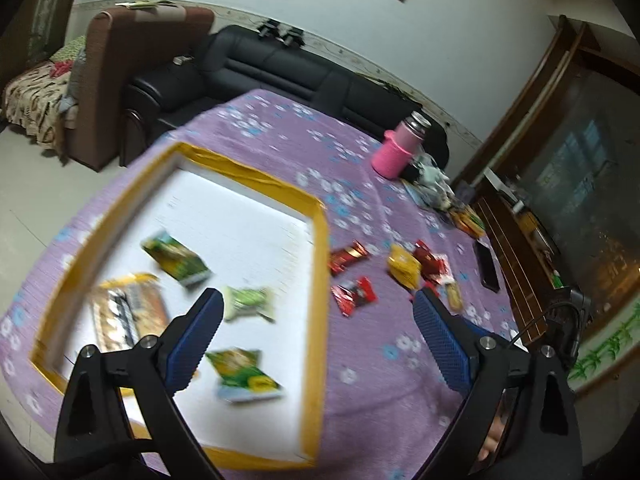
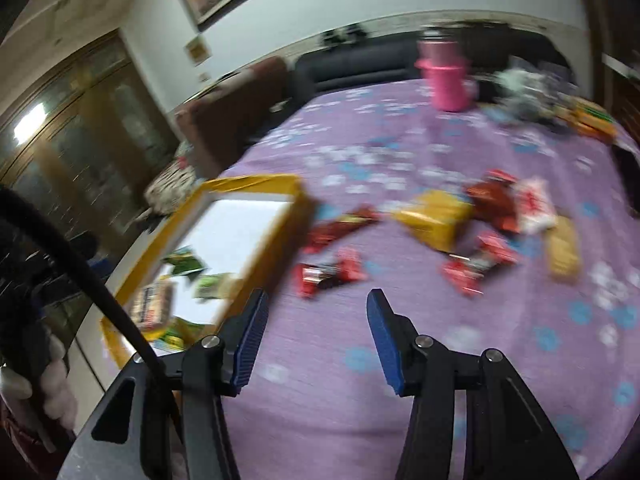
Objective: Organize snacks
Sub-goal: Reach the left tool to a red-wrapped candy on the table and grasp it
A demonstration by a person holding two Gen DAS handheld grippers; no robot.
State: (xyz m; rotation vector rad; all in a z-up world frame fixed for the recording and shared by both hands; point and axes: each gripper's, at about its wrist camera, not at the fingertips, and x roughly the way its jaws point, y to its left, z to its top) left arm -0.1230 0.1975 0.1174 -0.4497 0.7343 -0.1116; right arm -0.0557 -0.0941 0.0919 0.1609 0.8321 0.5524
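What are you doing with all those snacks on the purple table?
Someone is sorting snacks into a white box with a yellow rim. Each hand holds a grabbing tool, and both the left tool and the right tool are open and empty right now. Four snacks already lie in the box, including a green packet. More wait outside on the purple tablecloth: red packets near the box and a yellow packet farther over.
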